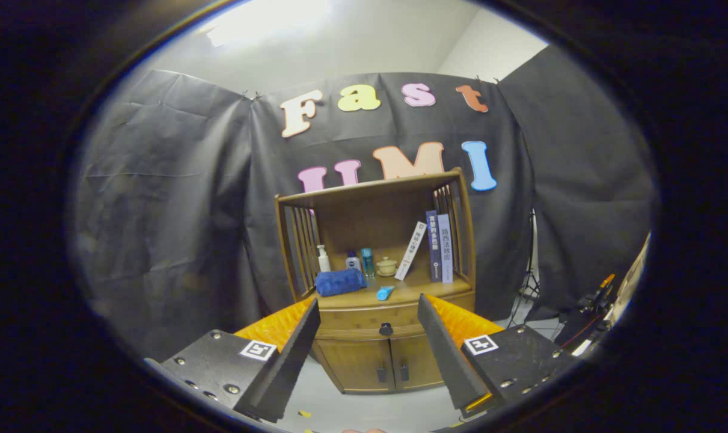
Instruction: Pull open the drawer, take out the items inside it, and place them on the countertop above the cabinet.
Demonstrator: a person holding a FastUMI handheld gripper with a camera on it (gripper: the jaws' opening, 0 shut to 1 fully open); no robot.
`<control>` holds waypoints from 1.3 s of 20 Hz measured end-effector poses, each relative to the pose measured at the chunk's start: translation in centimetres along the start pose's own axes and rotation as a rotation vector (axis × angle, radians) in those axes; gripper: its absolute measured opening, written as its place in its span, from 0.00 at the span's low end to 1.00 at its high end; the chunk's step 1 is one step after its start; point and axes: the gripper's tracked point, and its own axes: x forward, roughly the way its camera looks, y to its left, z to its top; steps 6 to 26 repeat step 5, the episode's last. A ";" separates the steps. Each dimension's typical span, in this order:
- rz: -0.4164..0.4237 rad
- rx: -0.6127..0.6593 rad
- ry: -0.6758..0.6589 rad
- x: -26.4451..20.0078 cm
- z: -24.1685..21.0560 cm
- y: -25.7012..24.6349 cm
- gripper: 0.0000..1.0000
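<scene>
Gripper view: looks level and straight at a wooden cabinet (376, 300) standing against the booth's black cloth wall.
Gripper (368, 310): fingers spread wide apart, nothing between them but air; the tool is released and holds nothing.
Pose: held back from the cabinet, well apart from it, fingers pointing forward and framing the drawer front on either side.
Drawer (388, 322): closed, flush with the cabinet front, just below the countertop; its dark round knob (386, 329) sits midway between the fingertips.
Countertop (418, 290): carries a blue rolled cloth (339, 281), a small blue item (385, 293) near the front edge, a white bottle (323, 259), two small bottles, a lidded cup (387, 266) and several books (439, 246), one leaning.
Lower doors (376, 364): both closed, handles side by side at the middle.
Floor: pale, with small bits of scrap just below the fingers.
</scene>
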 end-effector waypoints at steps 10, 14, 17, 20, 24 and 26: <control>0.032 -0.057 -0.034 0.1 0.3 -0.6 0.97; 0.032 -0.057 -0.034 0.1 0.3 -0.6 0.97; 0.032 -0.057 -0.034 0.1 0.3 -0.6 0.97; 0.032 -0.057 -0.034 0.1 0.3 -0.6 0.97; 0.032 -0.057 -0.034 0.1 0.3 -0.6 0.97; 0.032 -0.057 -0.034 0.1 0.3 -0.6 0.97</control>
